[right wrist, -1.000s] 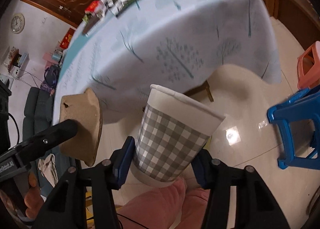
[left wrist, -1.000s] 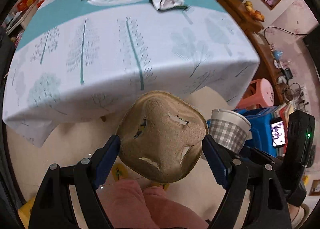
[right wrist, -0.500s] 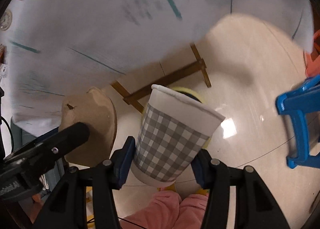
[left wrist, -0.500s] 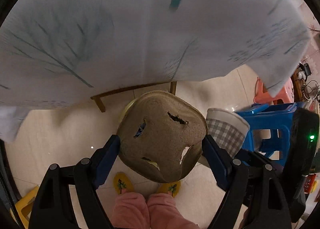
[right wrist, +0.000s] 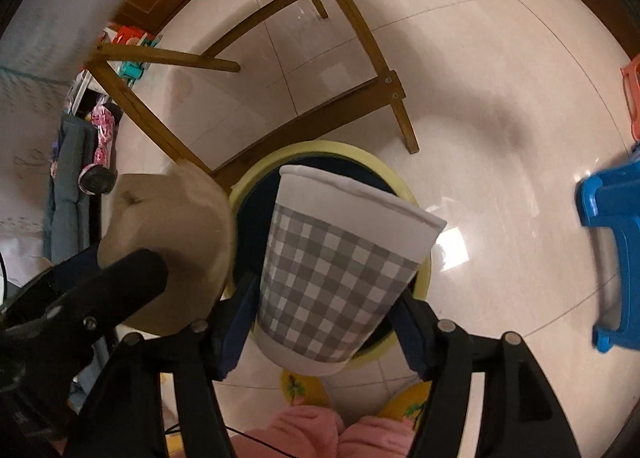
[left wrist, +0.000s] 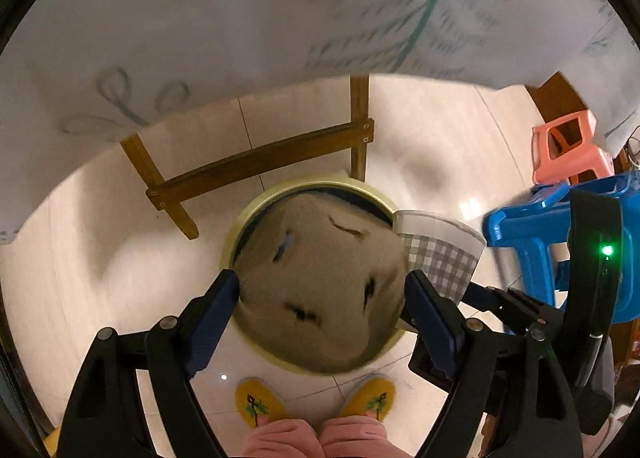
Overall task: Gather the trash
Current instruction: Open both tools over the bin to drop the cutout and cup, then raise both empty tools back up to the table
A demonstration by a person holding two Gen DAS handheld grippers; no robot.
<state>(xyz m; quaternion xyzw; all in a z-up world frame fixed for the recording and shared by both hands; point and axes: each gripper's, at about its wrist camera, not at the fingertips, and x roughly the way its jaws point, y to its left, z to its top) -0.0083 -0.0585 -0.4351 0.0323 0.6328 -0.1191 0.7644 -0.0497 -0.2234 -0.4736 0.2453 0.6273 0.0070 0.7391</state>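
Two pieces of trash hang above a round yellow-rimmed bin with a dark liner (left wrist: 236,234) that stands on the pale tiled floor, just in front of the wooden table frame (left wrist: 260,157). The left gripper (left wrist: 320,286) clamps a brown squarish moulded-pulp bowl (left wrist: 316,258) by two opposite edges; the bowl lies broadside across the fingers with its wide face to the camera, torn in several dark slits, and covers most of the bin's mouth. The right gripper (right wrist: 326,294) has the grey-and-white checked paper cup (right wrist: 340,258) between its fingers, base towards the camera, white rim pointing down and away at the bin and leaning right, its long axis roughly along the fingers. These jaws have just been opening, and a dark gap shows between the cup and the right pad, so the cup is released yet still sits between them, above the near right part of the bin's rim. A second ago both views looked onto the tabletop and its wrappers; now the tree-printed white tablecloth (left wrist: 280,17) hangs overhead, and the bin, unseen then, fills the middle. Beside it stand a blue plastic stool (left wrist: 532,225) and a pink one (left wrist: 568,149); yellow slippers (left wrist: 256,402) touch the near edge.
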